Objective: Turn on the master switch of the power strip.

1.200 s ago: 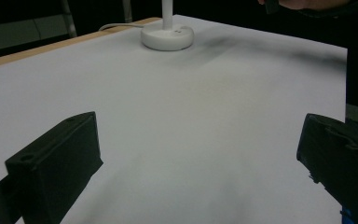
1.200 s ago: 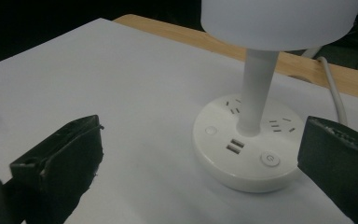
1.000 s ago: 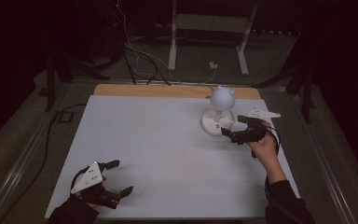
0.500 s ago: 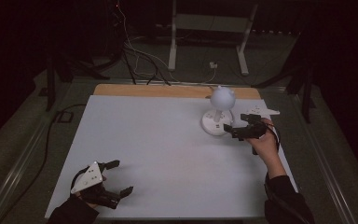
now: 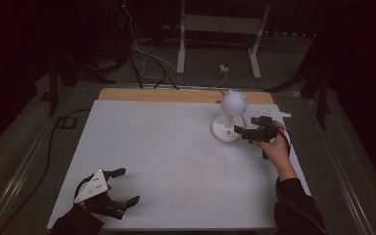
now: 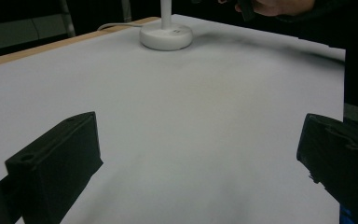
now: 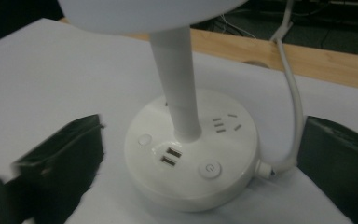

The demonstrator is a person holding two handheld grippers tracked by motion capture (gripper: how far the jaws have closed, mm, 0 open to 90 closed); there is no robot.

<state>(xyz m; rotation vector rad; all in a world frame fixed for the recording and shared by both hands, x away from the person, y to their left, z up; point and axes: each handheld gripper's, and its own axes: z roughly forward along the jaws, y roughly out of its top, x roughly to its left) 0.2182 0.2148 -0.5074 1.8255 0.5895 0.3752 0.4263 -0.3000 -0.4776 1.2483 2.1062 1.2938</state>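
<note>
Dim room: white tabletop (image 5: 176, 147) with wooden far edge (image 5: 156, 94); beyond, dark floor (image 5: 284, 63), loose cables (image 5: 147, 58), metal stand (image 5: 220, 29).

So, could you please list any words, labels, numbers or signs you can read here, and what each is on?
No words or numbers can be read.
Power sign, a circle with a short stroke: on the round button on the lamp base.
Small dark label on the base in the high view: too blurred to read.

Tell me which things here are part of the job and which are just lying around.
In the job:
desk lamp
right hand-held gripper, jaws open beside the lamp base

Lying about:
left hand-held gripper, open and idle
metal stand on the floor
loose cables
</note>
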